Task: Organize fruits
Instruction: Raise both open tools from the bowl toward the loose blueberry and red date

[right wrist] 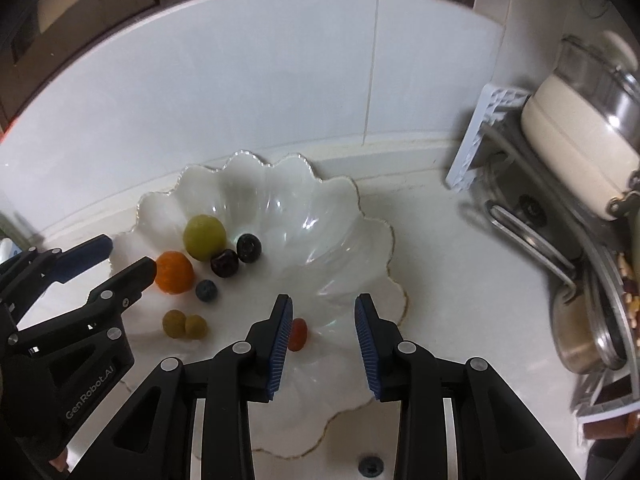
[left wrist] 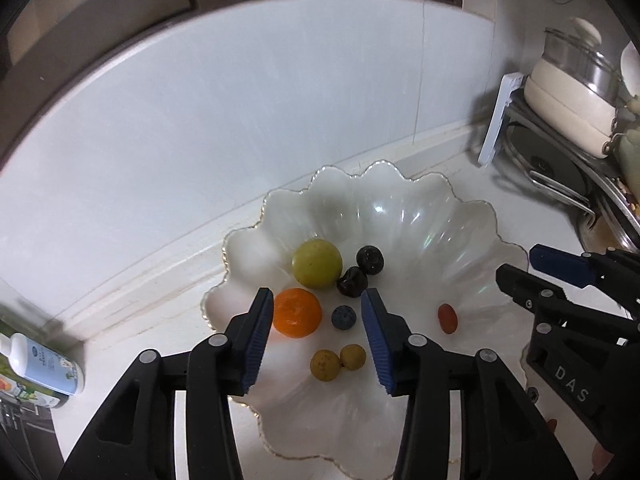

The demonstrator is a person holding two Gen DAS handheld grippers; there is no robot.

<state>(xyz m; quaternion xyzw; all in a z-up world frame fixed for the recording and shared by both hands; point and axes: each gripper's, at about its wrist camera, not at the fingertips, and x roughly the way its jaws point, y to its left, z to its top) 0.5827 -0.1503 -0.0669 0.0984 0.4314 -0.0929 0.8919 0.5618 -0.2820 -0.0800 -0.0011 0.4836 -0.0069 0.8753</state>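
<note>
A scalloped glass bowl (left wrist: 460, 220) (right wrist: 340, 216) on the white counter holds a green round fruit (left wrist: 317, 264) (right wrist: 205, 237), two dark cherries (left wrist: 370, 259), an orange mandarin (left wrist: 297, 313) (right wrist: 174, 272), a blueberry (left wrist: 343, 317), two yellowish longans (left wrist: 326, 365) and a small red fruit (left wrist: 447, 318) (right wrist: 298, 334). My left gripper (left wrist: 318, 294) (right wrist: 128, 254) hangs open above the mandarin and blueberry, with nothing between its pads. My right gripper (right wrist: 324, 300) (left wrist: 520, 262) is open over the bowl's right side, and the red fruit lies just below its left finger.
A cream pot with a glass lid (left wrist: 572, 96) (right wrist: 576, 140) sits on a metal rack at the right, with a white plastic rack (left wrist: 498, 120) and steel pans beside it. A white bottle (left wrist: 44, 364) lies at the left. The tiled wall rises close behind the bowl.
</note>
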